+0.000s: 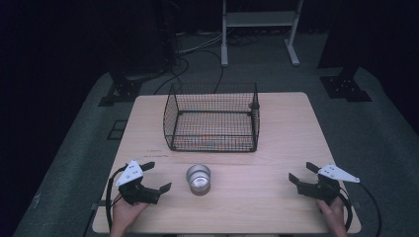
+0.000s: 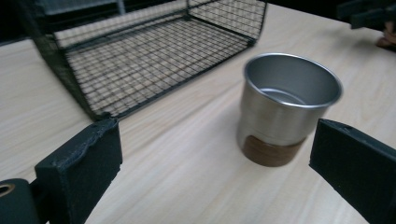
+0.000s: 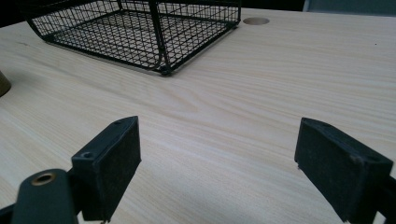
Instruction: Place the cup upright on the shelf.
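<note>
Light wooden tabletop [image 1: 281,118], one; on its far half stood a black wire-mesh basket [image 1: 212,118], open-topped, nothing visible inside; in front of the basket, near the front edge and well apart from it, stood a small metal cup [image 1: 198,178], upright, steel-walled with a brown band at the base. Left hand-held gripper [image 1: 157,177], jaws spread wide, lay just left of the cup without touching it; right hand-held gripper [image 1: 303,172], jaws likewise spread, sat over bare wood well to the cup's right.
</note>
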